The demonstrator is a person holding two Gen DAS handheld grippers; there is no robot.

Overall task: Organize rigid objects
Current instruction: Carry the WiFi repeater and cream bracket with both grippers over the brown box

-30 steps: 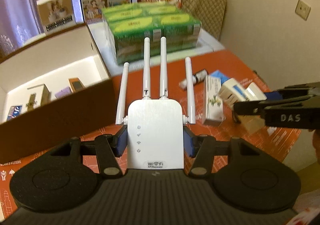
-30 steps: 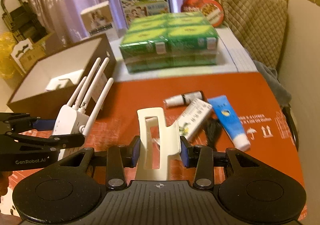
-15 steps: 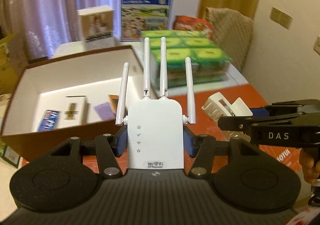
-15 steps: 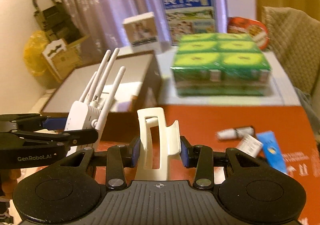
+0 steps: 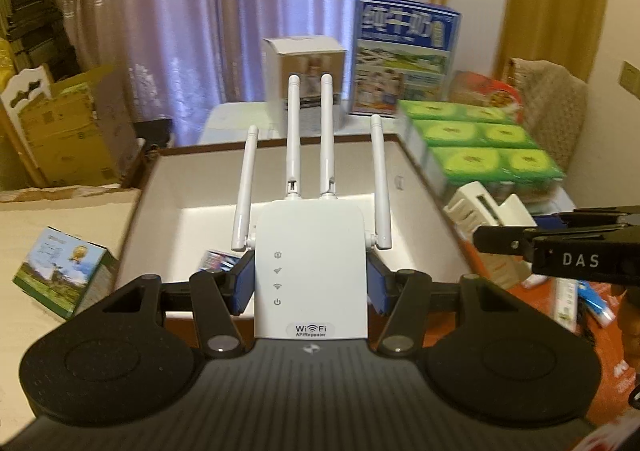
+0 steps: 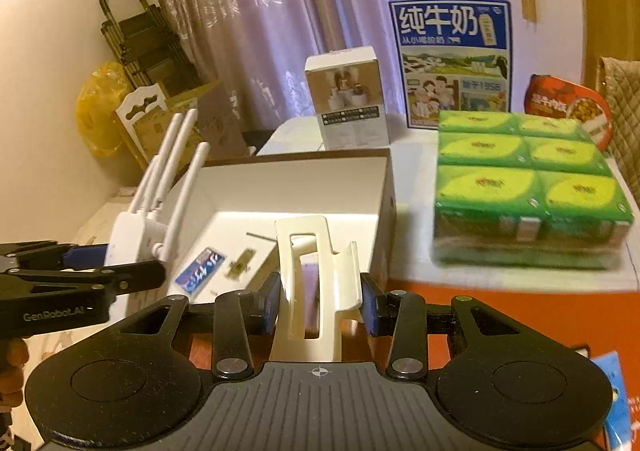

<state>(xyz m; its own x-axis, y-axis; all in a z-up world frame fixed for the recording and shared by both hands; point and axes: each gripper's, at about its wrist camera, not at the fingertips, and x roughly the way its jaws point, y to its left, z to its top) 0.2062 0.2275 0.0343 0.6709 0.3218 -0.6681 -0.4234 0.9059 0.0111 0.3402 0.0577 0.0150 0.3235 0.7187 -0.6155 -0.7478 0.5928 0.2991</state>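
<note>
My left gripper (image 5: 311,283) is shut on a white WiFi repeater (image 5: 311,271) with its antennas upright, held above the near wall of an open brown box (image 5: 168,187) with a white inside. My right gripper (image 6: 319,303) is shut on a cream plastic holder (image 6: 310,291), held at the box's (image 6: 384,195) near right corner. The repeater (image 6: 132,235) and left gripper show at the left of the right wrist view; the holder (image 5: 486,207) shows at the right of the left wrist view. A blue packet (image 6: 199,270) and small flat items lie in the box.
A green shrink-wrapped drink pack (image 6: 528,187) stands right of the box. A blue milk carton (image 6: 452,63) and a small white box (image 6: 346,99) stand behind. Tubes lie on the orange surface (image 5: 580,303). A small green box (image 5: 64,277) lies left. Cardboard cartons (image 5: 60,135) stand far left.
Both grippers have moved left and up with their objects, from over the orange surface to over the open box. The repeater now sits above the box's near wall.
</note>
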